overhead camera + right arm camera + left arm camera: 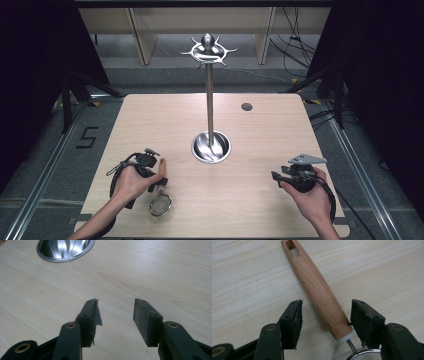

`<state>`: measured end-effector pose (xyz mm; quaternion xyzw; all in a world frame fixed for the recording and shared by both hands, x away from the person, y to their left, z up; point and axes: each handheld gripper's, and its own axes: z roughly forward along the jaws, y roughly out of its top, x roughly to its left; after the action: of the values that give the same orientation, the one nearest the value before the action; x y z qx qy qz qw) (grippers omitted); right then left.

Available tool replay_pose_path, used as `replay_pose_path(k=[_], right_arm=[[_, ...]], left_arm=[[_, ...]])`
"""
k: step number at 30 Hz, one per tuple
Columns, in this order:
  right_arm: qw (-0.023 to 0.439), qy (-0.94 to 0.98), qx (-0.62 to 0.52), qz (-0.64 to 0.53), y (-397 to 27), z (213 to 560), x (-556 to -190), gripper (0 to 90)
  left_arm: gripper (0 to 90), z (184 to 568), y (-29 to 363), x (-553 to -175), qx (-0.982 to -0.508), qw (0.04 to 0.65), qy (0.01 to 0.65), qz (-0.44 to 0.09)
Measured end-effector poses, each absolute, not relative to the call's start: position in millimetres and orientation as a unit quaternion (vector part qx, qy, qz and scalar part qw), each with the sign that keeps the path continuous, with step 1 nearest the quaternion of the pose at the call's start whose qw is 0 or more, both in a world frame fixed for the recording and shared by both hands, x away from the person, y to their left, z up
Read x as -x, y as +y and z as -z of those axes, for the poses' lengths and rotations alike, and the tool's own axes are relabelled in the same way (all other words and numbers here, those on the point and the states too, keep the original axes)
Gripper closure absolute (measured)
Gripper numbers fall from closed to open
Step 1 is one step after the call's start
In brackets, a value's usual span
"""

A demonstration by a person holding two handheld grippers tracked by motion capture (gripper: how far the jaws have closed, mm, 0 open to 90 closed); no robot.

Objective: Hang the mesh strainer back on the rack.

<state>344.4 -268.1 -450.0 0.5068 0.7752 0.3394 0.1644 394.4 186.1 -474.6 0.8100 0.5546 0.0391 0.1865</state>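
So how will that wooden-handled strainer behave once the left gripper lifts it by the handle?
The strainer probably lifts stiffly: solid wooden handle, wire neck. Its smooth, rounded handle may twist between the left gripper's open pads. The mesh bowl looks light, so it should droop little.

A black "5" (89, 137) marks the floor left of the table; the wooden handle's (317, 290) embossed lettering is unreadable.

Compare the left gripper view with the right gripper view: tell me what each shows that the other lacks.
Left gripper view alone: a strainer lying on the table, its wooden handle between the open jaws of the left gripper, pads not pressing it; a bit of mesh rim at the bottom edge.
Right gripper view alone: the steel dish at the foot of the stand, and the right gripper, open with nothing between its jaws.
Both: the light wooden table.
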Motion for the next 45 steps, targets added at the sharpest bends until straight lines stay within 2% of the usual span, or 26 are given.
replay_pose_path(k=[3,8,9,12,16,19,27,36,39,42,43,45], right_arm=[[0.171,0.782,-0.493,-0.341,-269.7,450.9,-346.2,54.4],[0.178,0.785,-0.490,-0.334,-270.0,450.3,-346.0,54.4],[0.166,0.775,-0.507,-0.340,-266.8,450.4,-344.2,54.4],[0.182,0.780,-0.489,-0.345,-268.4,452.1,-346.0,54.4],[0.168,0.777,-0.501,-0.341,-267.3,450.2,-344.7,54.4],[0.176,0.781,-0.491,-0.344,-268.6,450.5,-345.9,54.5],[0.173,0.783,-0.487,-0.345,-268.3,449.8,-345.4,54.6],[0.174,0.778,-0.497,-0.344,-268.1,448.3,-343.2,54.6],[0.173,0.778,-0.497,-0.344,-268.3,448.1,-343.2,54.7],[0.174,0.778,-0.495,-0.345,-268.3,448.0,-343.1,54.6],[0.172,0.777,-0.498,-0.344,-268.1,448.0,-342.8,54.6],[0.173,0.774,-0.498,-0.350,-267.4,449.1,-343.0,54.7]], left_arm=[[45.0,476.4,186.4,-394.8,-0.816,0.176,0.550,-0.036],[54.3,477.1,188.6,-394.7,-0.829,0.145,0.537,-0.059],[56.0,476.9,187.5,-393.5,-0.822,0.140,0.549,-0.057],[58.8,478.8,188.4,-393.4,-0.815,0.133,0.561,-0.053],[61.9,478.9,191.4,-394.5,-0.822,0.119,0.553,-0.062],[63.4,479.0,195.8,-396.6,-0.835,0.102,0.536,-0.078],[66.5,480.3,199.6,-396.6,-0.837,0.089,0.535,-0.076],[67.5,482.1,200.9,-396.2,-0.832,0.103,0.540,-0.078],[67.6,479.0,202.4,-395.1,-0.838,0.112,0.531,-0.059],[67.6,477.2,198.5,-390.6,-0.818,0.127,0.557,-0.061],[67.7,473.8,202.6,-391.8,-0.835,0.138,0.528,-0.072],[67.7,471.5,202.7,-390.7,-0.834,0.155,0.525,-0.074]])
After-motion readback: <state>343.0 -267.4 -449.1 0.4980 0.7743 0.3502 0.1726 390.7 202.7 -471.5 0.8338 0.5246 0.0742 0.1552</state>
